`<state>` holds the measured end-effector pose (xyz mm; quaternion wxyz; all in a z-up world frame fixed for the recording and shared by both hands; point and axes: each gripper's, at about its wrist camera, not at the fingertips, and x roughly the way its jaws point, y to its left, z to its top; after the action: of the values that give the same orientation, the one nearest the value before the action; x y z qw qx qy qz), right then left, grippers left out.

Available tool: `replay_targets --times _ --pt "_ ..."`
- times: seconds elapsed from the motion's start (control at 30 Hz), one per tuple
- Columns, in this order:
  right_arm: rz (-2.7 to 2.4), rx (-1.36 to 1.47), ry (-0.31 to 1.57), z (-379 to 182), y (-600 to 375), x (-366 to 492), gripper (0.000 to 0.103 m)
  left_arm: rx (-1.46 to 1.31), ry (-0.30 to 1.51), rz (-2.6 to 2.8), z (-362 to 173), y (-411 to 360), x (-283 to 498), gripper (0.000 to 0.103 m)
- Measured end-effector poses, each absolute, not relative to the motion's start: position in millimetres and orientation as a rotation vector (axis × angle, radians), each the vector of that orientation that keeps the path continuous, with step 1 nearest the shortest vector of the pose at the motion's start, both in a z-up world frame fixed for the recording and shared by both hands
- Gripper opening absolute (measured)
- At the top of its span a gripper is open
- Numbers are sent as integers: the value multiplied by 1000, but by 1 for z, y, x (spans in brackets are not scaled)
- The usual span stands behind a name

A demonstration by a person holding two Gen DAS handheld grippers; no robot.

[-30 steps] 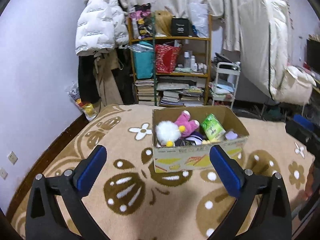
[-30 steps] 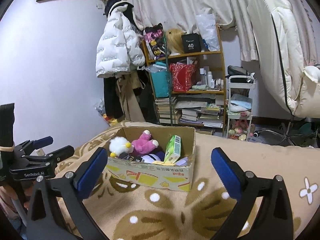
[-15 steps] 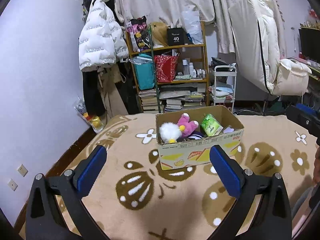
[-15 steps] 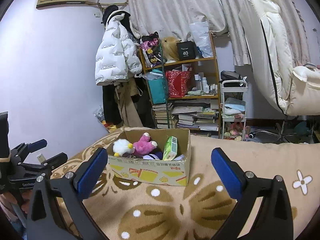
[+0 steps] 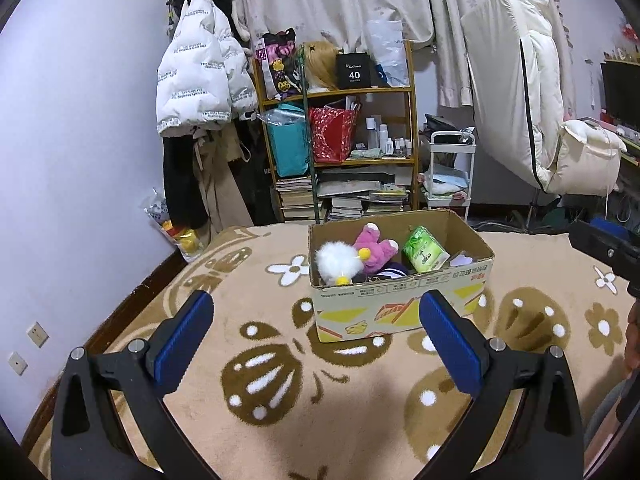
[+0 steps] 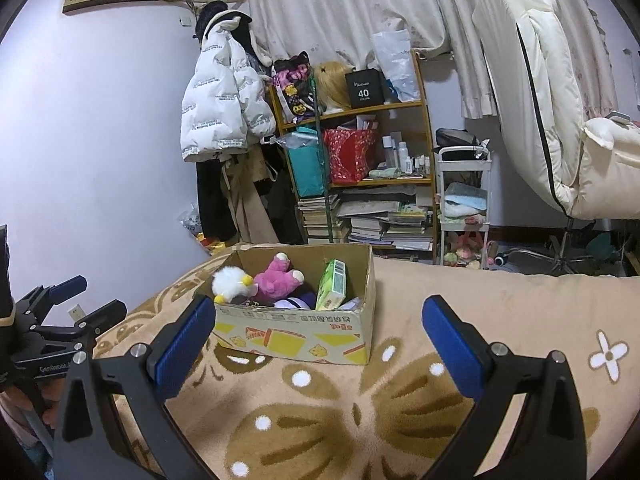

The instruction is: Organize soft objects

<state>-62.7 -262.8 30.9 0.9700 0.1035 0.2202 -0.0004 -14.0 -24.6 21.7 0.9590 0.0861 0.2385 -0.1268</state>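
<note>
Soft toys (image 5: 352, 258) and a green tissue pack (image 5: 424, 250) lie in the cardboard box (image 5: 400, 308) on the blanket, both the left claw (image 5: 316, 340) and right claw (image 6: 316, 344) spread and empty well short of it, which fits either unpacking ahead or packing done.

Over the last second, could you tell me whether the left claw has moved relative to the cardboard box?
Yes. The left claw has drawn back and tilted up: the cardboard box now looks smaller and farther off, and more of the wall above the shelf shows.
</note>
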Motion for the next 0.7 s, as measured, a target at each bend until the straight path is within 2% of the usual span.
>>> replay_targets --times 0.7 --pt "-7 218 466 24 -263 -54 103 193 493 -269 11 -33 -7 102"
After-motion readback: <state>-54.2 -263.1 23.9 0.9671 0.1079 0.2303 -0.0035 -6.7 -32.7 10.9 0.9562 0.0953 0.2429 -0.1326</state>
